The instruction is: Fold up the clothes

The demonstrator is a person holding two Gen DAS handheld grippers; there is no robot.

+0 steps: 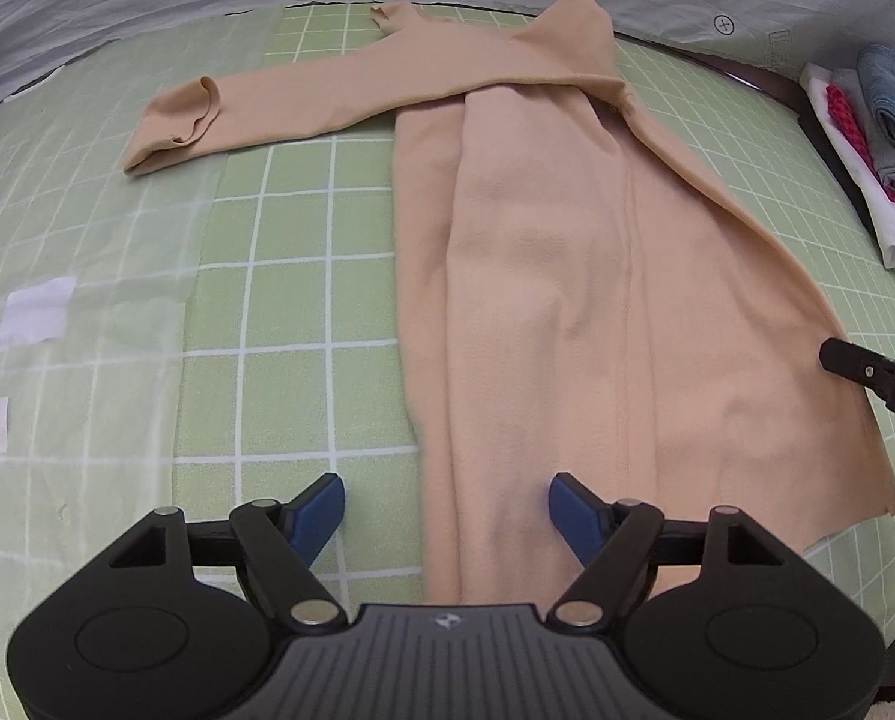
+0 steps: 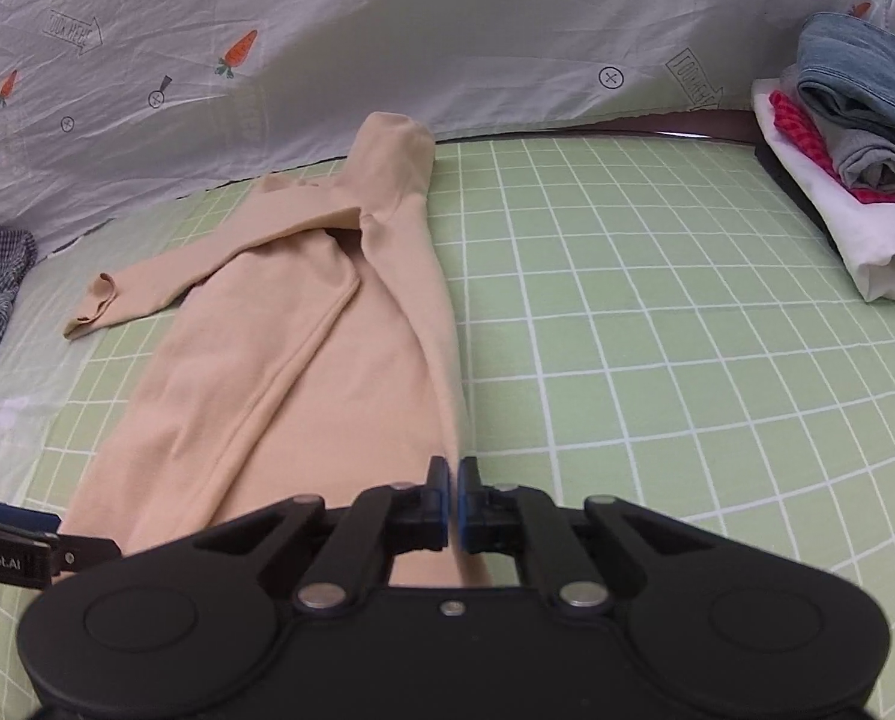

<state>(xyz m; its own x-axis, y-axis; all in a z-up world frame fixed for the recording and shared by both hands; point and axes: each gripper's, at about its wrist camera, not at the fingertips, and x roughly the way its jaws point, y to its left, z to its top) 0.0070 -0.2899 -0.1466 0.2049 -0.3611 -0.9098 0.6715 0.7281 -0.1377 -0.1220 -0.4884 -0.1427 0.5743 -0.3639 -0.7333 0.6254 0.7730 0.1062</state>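
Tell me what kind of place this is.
Probably a bedroom: the beige top lies on a green checked bedsheet, with a carrot-print sheet hung behind and a stack of folded clothes alongside.

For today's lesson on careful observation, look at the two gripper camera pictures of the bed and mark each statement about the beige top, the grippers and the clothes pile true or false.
1. The left gripper is open above the beige top. True.
2. The right gripper has its jaws spread wide apart. False: its jaws are closed together at the top's right edge.
3. One sleeve lies stretched out to the left on the green checked sheet. True.
4. The pile of folded clothes sits on top of the beige top. False: it sits apart, at the far right.
5. The top is red. False: it is beige.
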